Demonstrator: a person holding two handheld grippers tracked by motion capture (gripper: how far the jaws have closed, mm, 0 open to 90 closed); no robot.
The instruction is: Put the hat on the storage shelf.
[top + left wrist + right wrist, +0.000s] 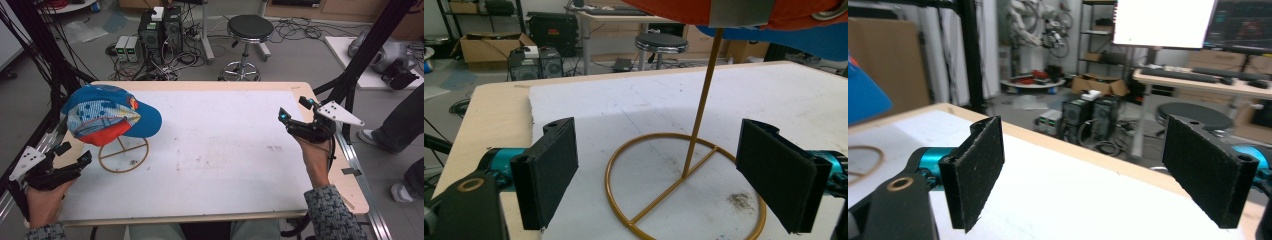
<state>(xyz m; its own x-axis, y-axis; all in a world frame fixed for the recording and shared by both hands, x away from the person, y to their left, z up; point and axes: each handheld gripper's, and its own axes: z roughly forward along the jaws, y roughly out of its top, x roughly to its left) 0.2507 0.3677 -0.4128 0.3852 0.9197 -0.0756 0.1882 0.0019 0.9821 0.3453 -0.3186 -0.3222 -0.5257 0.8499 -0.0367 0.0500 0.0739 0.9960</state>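
Currently, in the high view, the cap (107, 116) is sitting on its wire stand (123, 154) near the table's (225, 150) left edge; the left claw (75, 157) is hovering beside it, the right claw (295, 110) waiting at the right edge. In the left gripper view, the jaws are standing apart, framing the stand's base (664, 200). In the right gripper view, the jaws are gaping, holding nothing. Judgement: no grasp made yet; all handling remains.

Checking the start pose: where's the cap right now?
High view, table's left side: the cap sits on the gold wire stand, just ahead of the open left tool, which isn't touching it.
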